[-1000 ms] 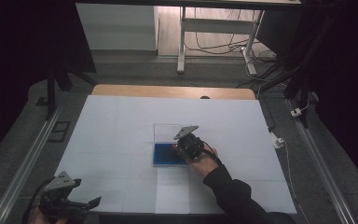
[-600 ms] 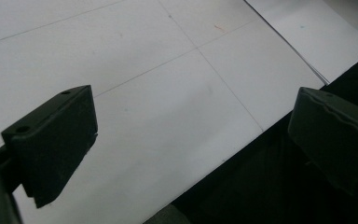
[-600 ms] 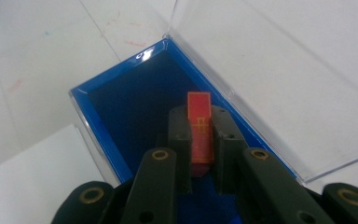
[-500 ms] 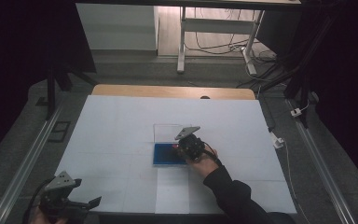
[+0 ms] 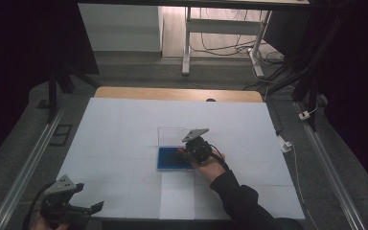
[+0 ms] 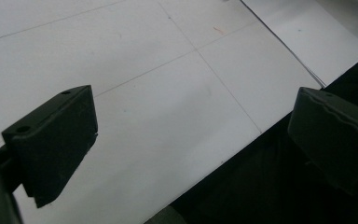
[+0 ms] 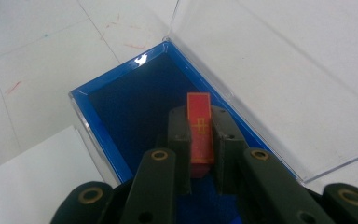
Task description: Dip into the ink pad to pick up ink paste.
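The right gripper (image 7: pixel 200 154) is hovering over the box (image 7: pixel 121 100), clamping a card (image 7: pixel 199 133) that is standing between its jaws, inside the box. The lid (image 7: pixel 279 79) is lying open just beyond and to the right of the gripper, joined to the box. The box is sitting on the surface (image 5: pixel 124 124). The left gripper (image 5: pixel 84 209) is resting well apart, at the surface's near edge, jaws spread.

Slim red block (image 7: pixel 199 128) upright over open blue box (image 7: pixel 121 105)
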`<state>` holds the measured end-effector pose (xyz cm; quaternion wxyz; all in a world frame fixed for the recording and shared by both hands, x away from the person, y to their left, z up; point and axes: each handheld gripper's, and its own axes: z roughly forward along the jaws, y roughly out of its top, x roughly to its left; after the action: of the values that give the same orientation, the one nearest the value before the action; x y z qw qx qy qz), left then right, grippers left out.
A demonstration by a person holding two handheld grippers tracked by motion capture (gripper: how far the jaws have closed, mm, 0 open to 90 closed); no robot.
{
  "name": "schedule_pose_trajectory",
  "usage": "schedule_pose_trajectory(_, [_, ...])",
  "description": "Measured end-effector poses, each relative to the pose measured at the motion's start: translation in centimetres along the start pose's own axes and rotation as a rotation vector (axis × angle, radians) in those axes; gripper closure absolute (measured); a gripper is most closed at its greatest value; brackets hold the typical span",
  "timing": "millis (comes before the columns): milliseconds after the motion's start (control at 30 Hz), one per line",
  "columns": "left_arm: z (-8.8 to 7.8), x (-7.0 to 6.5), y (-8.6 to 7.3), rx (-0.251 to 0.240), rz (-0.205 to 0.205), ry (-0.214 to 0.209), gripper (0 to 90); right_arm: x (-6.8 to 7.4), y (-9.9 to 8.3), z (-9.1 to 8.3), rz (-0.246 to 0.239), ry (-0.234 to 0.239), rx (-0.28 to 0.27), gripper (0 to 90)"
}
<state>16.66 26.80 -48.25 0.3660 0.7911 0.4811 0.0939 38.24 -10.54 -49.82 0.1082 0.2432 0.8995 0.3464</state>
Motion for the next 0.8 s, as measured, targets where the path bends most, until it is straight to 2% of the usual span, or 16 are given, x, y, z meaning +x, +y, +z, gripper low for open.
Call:
schedule_pose_trajectory(200, [0.0,0.0,0.0,-0.002,0.002,0.000,1.8,-0.4,0.0,-0.2,0.042,0.028,-0.019,80.6])
schedule_pose_trajectory(300, [0.0,0.0,0.0,-0.002,0.002,0.001,1.8,-0.3,0.2,-0.4,0.042,0.030,-0.035,80.6])
schedule_pose_trajectory(533, [0.0,0.0,0.0,-0.003,0.003,0.002,1.8,0.3,1.0,-1.1,-0.017,0.040,-0.059,80.5])
schedule_pose_trajectory(800, [0.0,0.0,0.0,-0.003,0.004,0.002,1.8,0.7,1.1,-0.9,-0.011,0.056,-0.057,80.5])
